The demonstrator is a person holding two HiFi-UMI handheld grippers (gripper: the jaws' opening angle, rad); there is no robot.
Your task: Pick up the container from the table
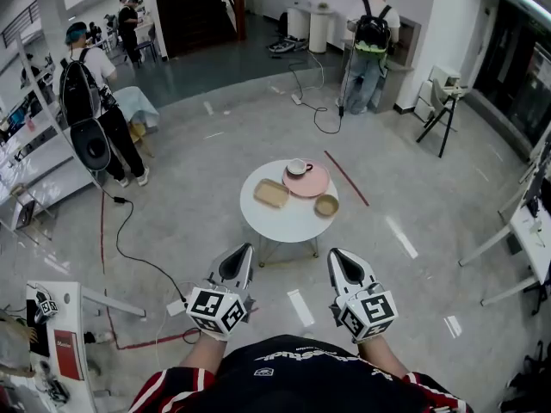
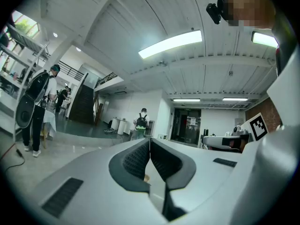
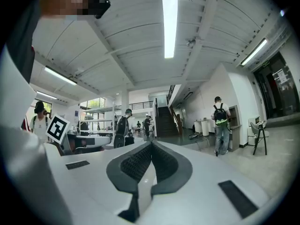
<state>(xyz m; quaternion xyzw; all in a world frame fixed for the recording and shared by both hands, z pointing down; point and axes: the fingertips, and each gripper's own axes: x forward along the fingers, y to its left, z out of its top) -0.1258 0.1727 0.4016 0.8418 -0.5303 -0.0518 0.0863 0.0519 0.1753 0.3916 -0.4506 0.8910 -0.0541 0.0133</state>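
On a hall's pale floor (image 1: 198, 170), the round white bench (image 1: 284, 224) carries the flat tan container (image 1: 271, 194) at its left, long axis slanting down-right; left gripper (image 1: 244, 249) and right gripper (image 1: 337, 255) fingers clenched, empty, well short of it

Left gripper (image 1: 239, 262) closed and empty, right gripper (image 1: 342, 265) closed and empty, both level, side by side

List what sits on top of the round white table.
A pink plate bearing a white cup, a tan rectangular container and a small round bowl. The cup covers part of the plate.
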